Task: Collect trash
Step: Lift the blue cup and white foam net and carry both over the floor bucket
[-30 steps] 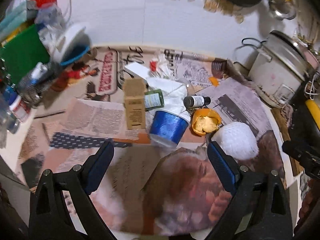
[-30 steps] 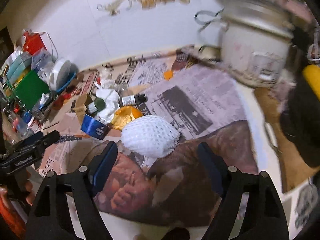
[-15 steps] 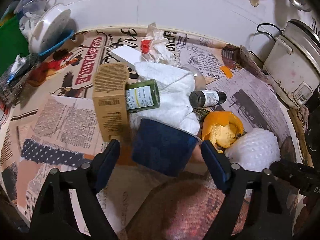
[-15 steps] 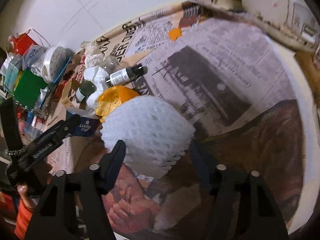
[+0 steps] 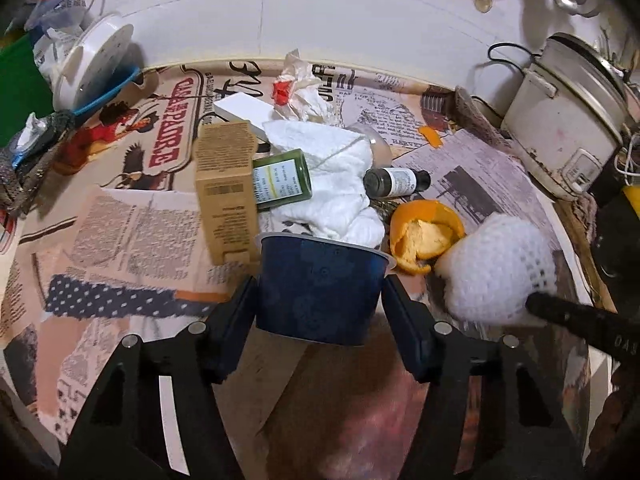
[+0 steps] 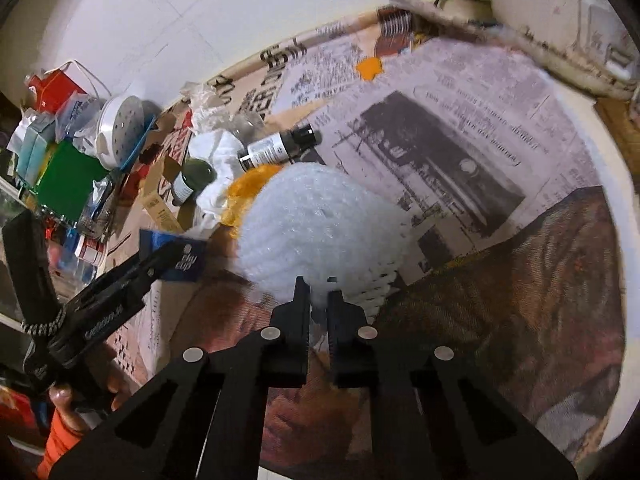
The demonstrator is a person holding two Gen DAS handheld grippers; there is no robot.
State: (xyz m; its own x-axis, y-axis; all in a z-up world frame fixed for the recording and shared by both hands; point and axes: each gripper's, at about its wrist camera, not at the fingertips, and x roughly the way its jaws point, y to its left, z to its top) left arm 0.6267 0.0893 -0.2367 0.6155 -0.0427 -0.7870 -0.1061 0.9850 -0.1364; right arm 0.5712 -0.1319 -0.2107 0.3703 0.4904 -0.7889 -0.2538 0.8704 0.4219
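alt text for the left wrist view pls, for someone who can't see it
The left gripper has just been closing on a dark blue plastic cup lying on its side on a newspaper-covered table, its pads against the cup's sides. Behind lie a cardboard box, white tissue, two small bottles and an orange peel; a white foam net lies right.

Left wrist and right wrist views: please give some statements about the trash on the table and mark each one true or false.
1. The left gripper has the blue cup between its jaws. True.
2. The right gripper has its jaws wide open. False: they are shut on the white foam net.
3. The orange peel lies between cup and foam net. True.
4. The green bottle stands upright. False: it lies on its side against the white paper towel.
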